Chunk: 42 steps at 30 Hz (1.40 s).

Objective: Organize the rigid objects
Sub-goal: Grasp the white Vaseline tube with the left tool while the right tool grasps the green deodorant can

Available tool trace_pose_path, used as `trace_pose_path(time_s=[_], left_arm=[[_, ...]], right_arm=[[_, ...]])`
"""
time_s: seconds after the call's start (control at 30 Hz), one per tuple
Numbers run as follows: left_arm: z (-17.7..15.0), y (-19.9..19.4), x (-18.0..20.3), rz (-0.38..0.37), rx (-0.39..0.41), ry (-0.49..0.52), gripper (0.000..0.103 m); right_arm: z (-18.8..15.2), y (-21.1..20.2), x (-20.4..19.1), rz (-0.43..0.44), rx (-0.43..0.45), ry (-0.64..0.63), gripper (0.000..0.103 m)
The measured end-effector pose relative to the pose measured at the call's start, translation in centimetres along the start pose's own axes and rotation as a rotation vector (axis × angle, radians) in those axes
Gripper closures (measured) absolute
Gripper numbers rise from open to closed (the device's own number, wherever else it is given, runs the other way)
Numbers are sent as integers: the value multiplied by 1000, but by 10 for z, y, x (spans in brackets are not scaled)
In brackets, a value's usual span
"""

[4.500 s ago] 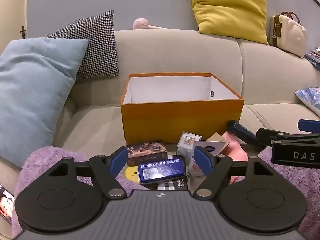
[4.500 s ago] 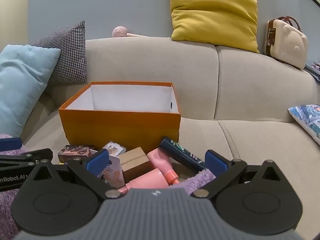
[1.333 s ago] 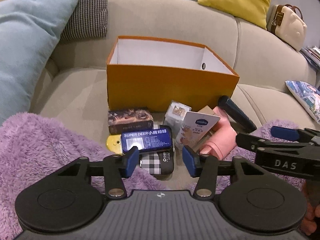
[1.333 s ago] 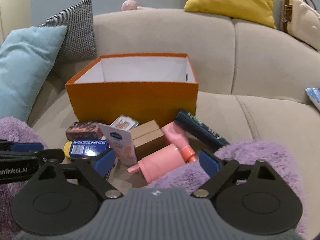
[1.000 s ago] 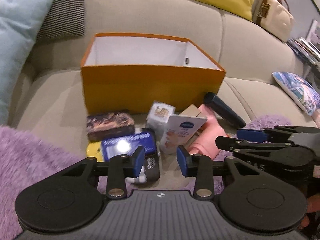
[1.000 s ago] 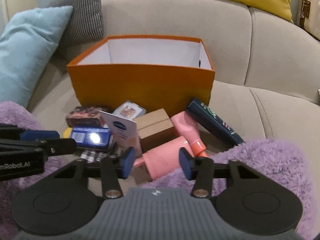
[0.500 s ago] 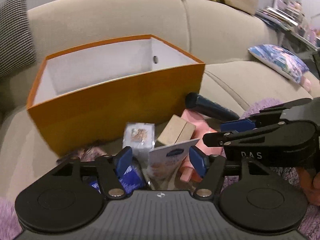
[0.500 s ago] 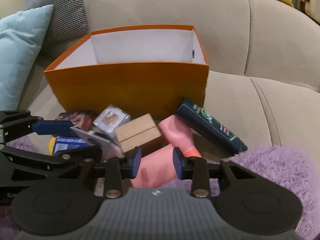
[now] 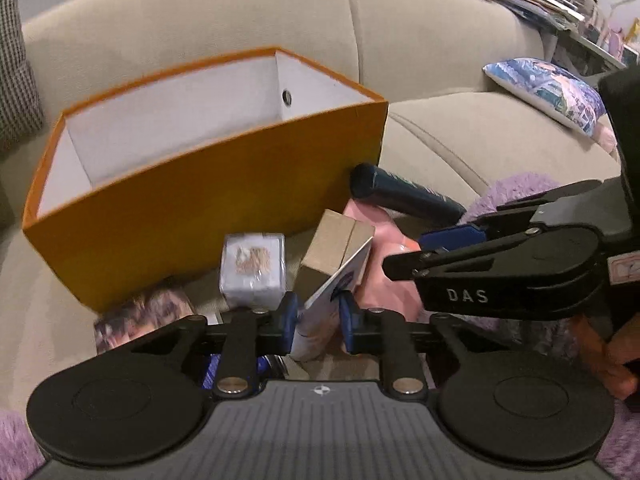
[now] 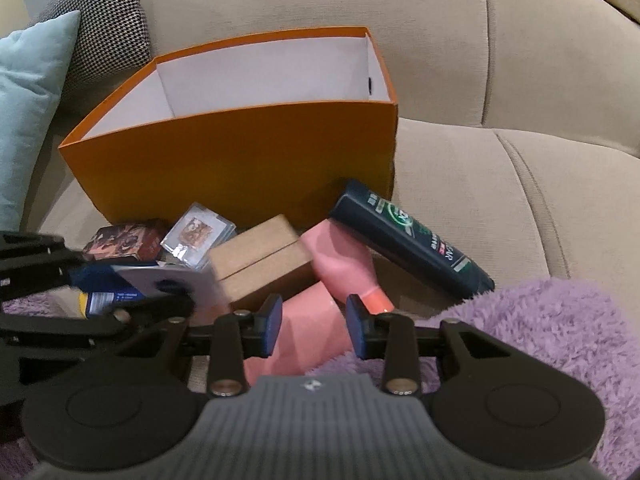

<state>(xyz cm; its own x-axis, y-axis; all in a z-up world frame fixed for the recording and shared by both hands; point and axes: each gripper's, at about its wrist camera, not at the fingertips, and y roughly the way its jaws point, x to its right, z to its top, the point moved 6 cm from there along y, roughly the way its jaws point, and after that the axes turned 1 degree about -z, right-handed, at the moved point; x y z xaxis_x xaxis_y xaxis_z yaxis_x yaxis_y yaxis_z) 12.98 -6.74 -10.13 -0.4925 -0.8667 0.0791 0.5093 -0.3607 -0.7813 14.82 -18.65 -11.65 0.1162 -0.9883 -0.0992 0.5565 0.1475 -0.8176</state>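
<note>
Both grippers are sitting lower and closer to the clutter than a second ago. Left gripper [image 9: 318, 316] jaws have just been closing and are now pinching the white cream tube [image 9: 325, 312], which is standing tilted beside the brown cardboard box [image 9: 334, 250]. Right gripper [image 10: 314, 326] jaws are gripping the pink bottle [image 10: 316, 332] lying in front of the orange box [image 10: 240, 156], whose white inside is showing nothing in it.
</note>
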Motion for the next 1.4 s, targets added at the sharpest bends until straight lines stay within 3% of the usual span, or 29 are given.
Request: trace_pose_path(time_s=[0.17, 0.3, 0.43, 0.57, 0.7, 0.77, 0.97, 1.07, 1.23, 1.4], left_arm=[[-4, -4, -2, -36, -30, -74, 89], [-6, -3, -1, -50, -53, -134, 88], [-3, 2, -1, 18, -17, -123, 78], [-4, 6, 3, 49, 16, -90, 77], [-12, 8, 3, 48, 37, -89, 77], [-14, 5, 3, 35, 55, -91, 85], [-7, -11, -5, 41, 116, -136, 88], [7, -22, -10, 50, 128, -146, 88], [28, -23, -21, 54, 87, -173, 88], [42, -11, -21, 61, 50, -151, 88]], right_arm=[[-4, -5, 2, 15, -3, 6, 66], [-11, -7, 2, 21, -24, 2, 65], [-12, -5, 2, 5, -27, -2, 65], [-13, -6, -1, -13, -12, -19, 57], [-15, -7, -1, -21, -8, -25, 57], [-15, -8, -3, -22, -2, -38, 57], [-6, -13, -4, -35, 9, -68, 57], [3, -12, 4, -83, 1, -125, 56], [20, 5, 19, -184, -17, -346, 56], [25, 35, 25, -175, -91, -536, 56]])
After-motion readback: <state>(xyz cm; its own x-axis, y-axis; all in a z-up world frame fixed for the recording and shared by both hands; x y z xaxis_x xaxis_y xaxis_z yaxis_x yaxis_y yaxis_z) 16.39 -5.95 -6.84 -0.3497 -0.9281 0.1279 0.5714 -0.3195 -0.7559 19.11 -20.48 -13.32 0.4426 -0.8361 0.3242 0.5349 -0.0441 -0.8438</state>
